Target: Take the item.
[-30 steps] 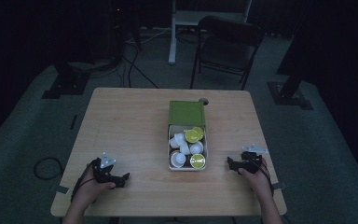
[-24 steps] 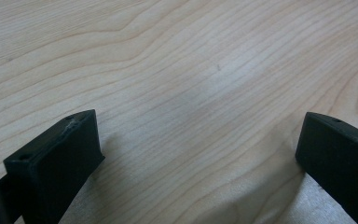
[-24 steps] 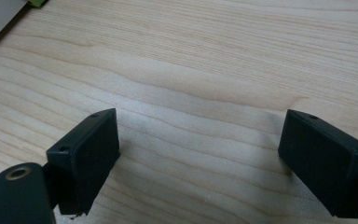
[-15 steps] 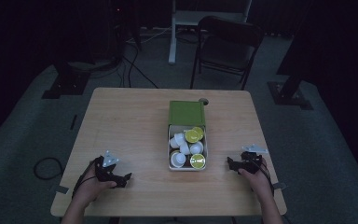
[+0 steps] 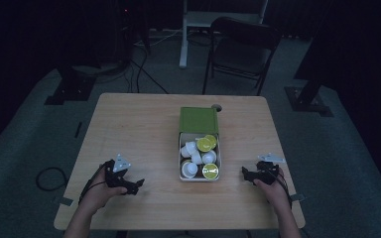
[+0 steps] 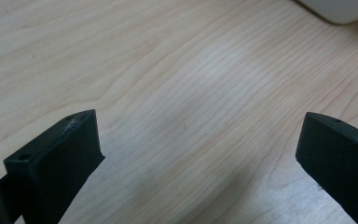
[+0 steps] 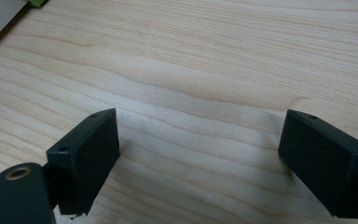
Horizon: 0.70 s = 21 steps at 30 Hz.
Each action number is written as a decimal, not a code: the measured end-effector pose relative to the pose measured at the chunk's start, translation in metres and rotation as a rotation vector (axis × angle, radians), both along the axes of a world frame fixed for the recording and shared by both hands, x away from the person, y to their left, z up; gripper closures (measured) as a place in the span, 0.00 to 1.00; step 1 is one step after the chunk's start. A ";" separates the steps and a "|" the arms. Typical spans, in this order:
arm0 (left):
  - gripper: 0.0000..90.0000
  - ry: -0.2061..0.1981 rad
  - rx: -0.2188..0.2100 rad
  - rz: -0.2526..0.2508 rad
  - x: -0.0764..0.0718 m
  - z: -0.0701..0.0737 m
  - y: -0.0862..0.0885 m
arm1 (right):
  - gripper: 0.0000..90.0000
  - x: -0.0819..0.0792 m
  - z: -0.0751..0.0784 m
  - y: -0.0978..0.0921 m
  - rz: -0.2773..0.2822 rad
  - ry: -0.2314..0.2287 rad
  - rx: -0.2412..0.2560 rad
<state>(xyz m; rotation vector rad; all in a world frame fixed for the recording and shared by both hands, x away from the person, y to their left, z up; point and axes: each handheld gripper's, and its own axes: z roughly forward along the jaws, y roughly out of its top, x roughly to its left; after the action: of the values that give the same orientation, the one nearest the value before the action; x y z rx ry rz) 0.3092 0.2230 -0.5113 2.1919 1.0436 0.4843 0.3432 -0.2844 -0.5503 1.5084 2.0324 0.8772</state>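
A white box [image 5: 217, 153] with its green lid [image 5: 198, 119] folded back stands at the middle of the wooden table [image 5: 139, 129]. Several white and yellow-green cups [image 5: 199, 157] lie inside it. My left gripper [image 5: 138, 185] rests low on the table left of the box, its jaws wide open over bare wood [image 6: 196, 135]. My right gripper [image 5: 244, 174] sits right of the box, also open with nothing between its jaws [image 7: 200, 140]. A corner of the white box [image 6: 340, 9] appears at the top right of the left gripper view.
A folding chair [image 5: 240, 47] and a white stand [image 5: 186, 29] are behind the table's far edge. Cables [image 5: 49, 176] trail on the floor at the left. A small hole [image 5: 216, 106] sits in the tabletop by the lid.
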 end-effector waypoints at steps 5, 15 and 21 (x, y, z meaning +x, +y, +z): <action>0.00 -0.016 -0.002 -0.036 0.001 0.012 -0.009 | 0.13 0.000 0.000 0.000 0.000 0.000 0.000; 0.00 -0.048 -0.001 -0.104 0.003 0.033 -0.024 | 0.13 0.000 0.000 0.000 0.000 0.001 0.000; 0.00 -0.067 -0.023 -0.137 0.007 0.046 -0.035 | 0.13 0.000 0.000 0.000 0.000 0.000 -0.001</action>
<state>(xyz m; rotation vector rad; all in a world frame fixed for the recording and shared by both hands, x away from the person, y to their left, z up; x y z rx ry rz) 0.3162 0.1879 -0.4653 2.1935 0.8534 0.4777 0.3433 -0.2844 -0.5504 1.5077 2.0328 0.8765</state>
